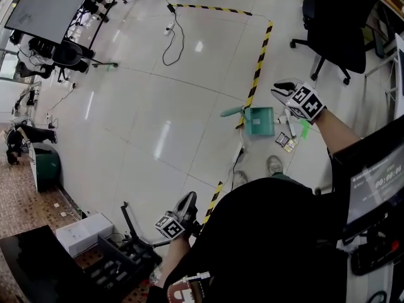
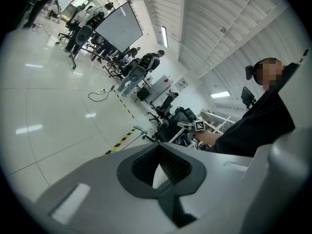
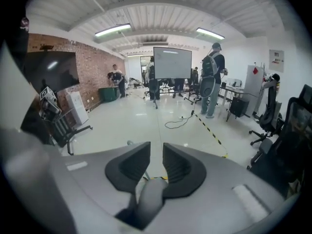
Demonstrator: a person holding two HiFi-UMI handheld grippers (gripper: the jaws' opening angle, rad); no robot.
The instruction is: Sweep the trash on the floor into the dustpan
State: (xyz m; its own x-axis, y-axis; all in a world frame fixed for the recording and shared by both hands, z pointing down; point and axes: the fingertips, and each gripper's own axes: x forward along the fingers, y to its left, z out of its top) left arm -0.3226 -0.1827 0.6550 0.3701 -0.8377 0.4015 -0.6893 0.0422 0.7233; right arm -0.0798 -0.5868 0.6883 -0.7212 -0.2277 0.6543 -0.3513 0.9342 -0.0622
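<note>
The green dustpan (image 1: 259,121) lies on the floor by the striped tape, its handle (image 1: 230,112) pointing left. Several small wrappers (image 1: 285,141) and a green scrap (image 1: 304,129) lie just right of it, next to a white stick (image 1: 289,116). My right gripper (image 1: 279,92) hovers above the dustpan's right side, jaws apart. In the right gripper view a thin handle (image 3: 129,143) runs down behind the jaws and shows in their gap (image 3: 156,156); whether the pads touch it is unclear. My left gripper (image 1: 188,200) is low and near my body, its jaw tips together (image 2: 158,147) on nothing.
Yellow-black tape (image 1: 259,59) marks a floor zone. A black office chair (image 1: 334,24) stands at the upper right and a cable (image 1: 173,43) lies beyond. A black frame (image 1: 129,248) and a white box (image 1: 82,232) sit beside my left gripper. People (image 3: 212,77) stand by a screen (image 3: 171,62).
</note>
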